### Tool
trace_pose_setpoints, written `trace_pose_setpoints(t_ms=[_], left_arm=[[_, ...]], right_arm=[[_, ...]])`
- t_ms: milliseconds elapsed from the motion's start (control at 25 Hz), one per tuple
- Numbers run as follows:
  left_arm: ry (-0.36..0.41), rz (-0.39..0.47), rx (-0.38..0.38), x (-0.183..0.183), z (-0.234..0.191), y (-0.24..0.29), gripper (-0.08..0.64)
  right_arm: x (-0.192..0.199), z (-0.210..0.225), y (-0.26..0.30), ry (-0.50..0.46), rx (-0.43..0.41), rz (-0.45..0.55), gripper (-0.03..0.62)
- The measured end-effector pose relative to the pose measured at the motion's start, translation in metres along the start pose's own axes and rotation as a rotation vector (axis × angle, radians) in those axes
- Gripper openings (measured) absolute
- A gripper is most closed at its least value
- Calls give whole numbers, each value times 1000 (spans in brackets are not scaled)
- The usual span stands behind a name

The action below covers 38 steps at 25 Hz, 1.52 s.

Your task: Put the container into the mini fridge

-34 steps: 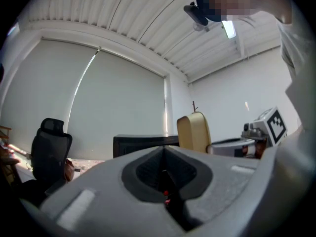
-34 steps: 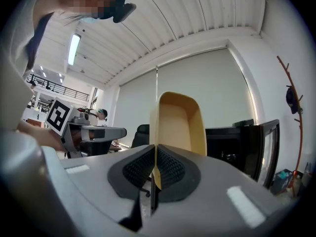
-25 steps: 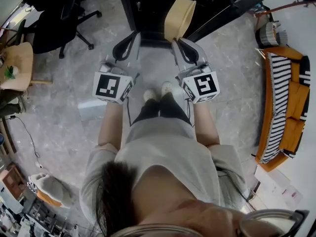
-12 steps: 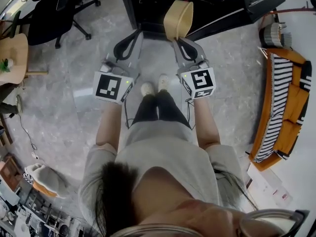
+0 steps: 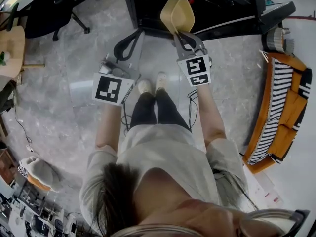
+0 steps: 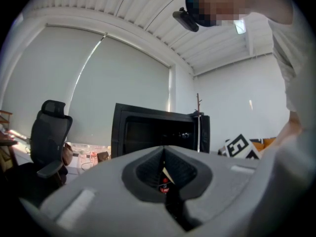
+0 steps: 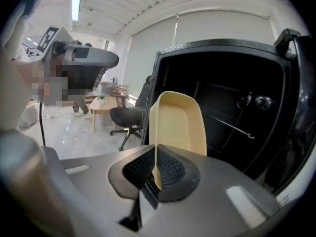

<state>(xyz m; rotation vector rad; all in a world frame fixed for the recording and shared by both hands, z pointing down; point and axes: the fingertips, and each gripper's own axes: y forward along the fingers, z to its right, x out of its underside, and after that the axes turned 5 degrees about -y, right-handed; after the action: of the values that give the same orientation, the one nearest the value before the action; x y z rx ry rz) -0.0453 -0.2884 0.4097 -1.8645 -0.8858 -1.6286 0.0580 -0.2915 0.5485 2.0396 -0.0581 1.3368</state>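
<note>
A beige plastic container [image 5: 177,14] hangs upright in front of the black mini fridge [image 5: 217,4], whose door [image 5: 276,13] stands open to the right. My right gripper [image 5: 183,33] is shut on the container's rim. In the right gripper view the container [image 7: 178,125] rises from the jaws of my right gripper [image 7: 157,154], just before the fridge's dark inside [image 7: 232,107]. My left gripper [image 5: 134,36] is held lower and to the left, shut with nothing in it. In the left gripper view my left gripper [image 6: 164,154] points at the fridge [image 6: 148,132] from farther back.
A black office chair [image 5: 54,6] and a wooden table [image 5: 12,46] stand at the left. An orange sofa with a striped cushion [image 5: 276,107] lines the right side. A bag [image 5: 39,174] lies on the floor at lower left. The person's feet [image 5: 153,85] are on grey floor.
My right gripper has carried the container forward, closer to the fridge opening. The left gripper has stayed about where it was.
</note>
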Motion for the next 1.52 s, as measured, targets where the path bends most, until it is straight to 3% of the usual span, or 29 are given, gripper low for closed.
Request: trace_pose_setpoints(t_ms=[760, 1520], left_arm=[[-15, -3, -92, 21, -15, 5, 2], [-30, -31, -195, 38, -31, -4, 2]], right_arm=[[54, 28, 80, -334, -55, -255, 8], [88, 74, 138, -614, 3, -469, 8]])
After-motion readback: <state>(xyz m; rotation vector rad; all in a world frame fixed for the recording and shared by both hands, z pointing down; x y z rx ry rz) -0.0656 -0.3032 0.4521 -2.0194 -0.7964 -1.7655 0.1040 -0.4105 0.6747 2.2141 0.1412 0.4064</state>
